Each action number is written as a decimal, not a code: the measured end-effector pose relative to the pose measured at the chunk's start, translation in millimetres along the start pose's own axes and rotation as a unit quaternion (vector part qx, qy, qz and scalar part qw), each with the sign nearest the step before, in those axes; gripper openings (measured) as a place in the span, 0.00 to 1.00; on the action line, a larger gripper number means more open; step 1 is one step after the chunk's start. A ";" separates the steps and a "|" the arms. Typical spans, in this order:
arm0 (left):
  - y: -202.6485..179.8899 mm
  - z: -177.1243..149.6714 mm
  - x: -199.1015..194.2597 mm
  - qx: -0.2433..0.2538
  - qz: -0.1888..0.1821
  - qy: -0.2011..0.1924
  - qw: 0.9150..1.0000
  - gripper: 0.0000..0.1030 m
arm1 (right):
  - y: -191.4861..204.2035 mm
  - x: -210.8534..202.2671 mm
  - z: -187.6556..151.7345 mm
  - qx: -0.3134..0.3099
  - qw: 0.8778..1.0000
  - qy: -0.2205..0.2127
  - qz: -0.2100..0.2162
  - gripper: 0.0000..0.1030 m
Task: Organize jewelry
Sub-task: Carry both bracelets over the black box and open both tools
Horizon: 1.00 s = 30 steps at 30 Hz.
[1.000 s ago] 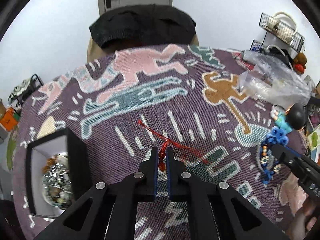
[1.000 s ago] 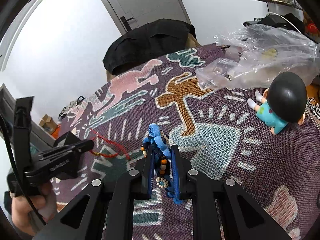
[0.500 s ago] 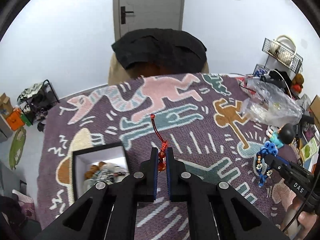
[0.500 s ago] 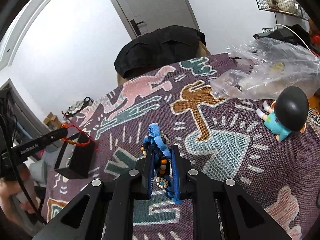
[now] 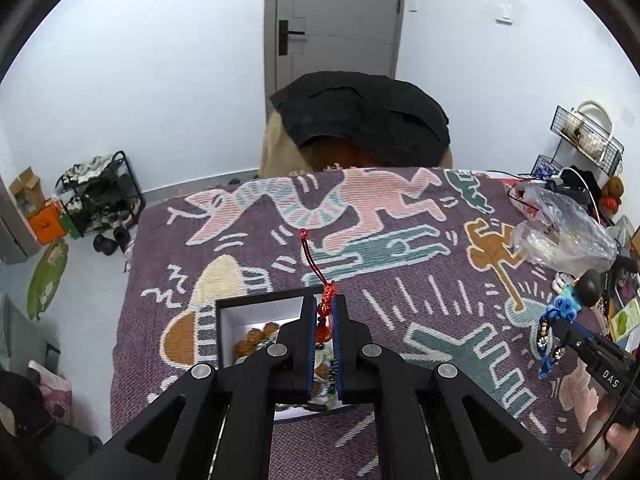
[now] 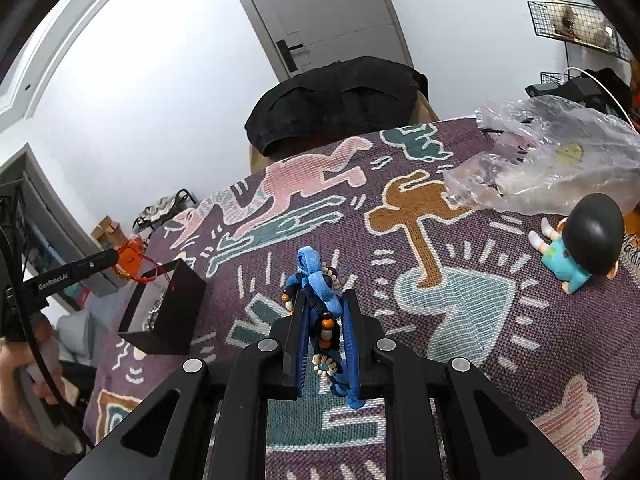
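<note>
The left gripper, clamped on a red beaded bracelet, hangs right above the open black box on the bench; the right gripper pinches a blue bracelet, well apart from that box

Left gripper and right gripper both angle downward, fingers clamped nearly together.
</note>
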<state>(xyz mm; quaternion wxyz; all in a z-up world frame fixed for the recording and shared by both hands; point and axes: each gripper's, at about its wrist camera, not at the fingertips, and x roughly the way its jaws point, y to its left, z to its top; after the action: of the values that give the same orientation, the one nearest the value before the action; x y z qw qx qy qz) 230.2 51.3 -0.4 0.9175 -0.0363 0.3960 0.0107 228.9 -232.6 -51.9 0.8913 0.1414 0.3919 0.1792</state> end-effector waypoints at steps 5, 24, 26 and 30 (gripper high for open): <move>15.9 -6.3 10.9 -0.015 0.008 0.030 0.999 0.08 | 7.0 2.2 -0.8 -0.008 1.000 0.004 0.000 0.16; 69.9 -36.1 -19.6 -0.064 0.008 -0.004 0.998 0.74 | 101.2 25.1 8.9 -0.086 0.994 0.023 0.055 0.16; 74.2 -39.1 -22.7 -0.065 0.013 -0.007 0.998 0.74 | 113.7 29.6 11.2 -0.094 0.993 0.028 0.064 0.16; 82.8 -45.2 -28.0 -0.071 0.018 -0.012 0.997 0.74 | 135.4 39.0 15.1 -0.105 0.990 0.038 0.082 0.16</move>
<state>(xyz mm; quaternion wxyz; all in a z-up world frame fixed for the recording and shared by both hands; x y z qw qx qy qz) 174.2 130.8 -15.8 0.9170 -0.0941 0.3836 0.0563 236.5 -96.2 -14.2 0.8680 0.0717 0.3918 0.2966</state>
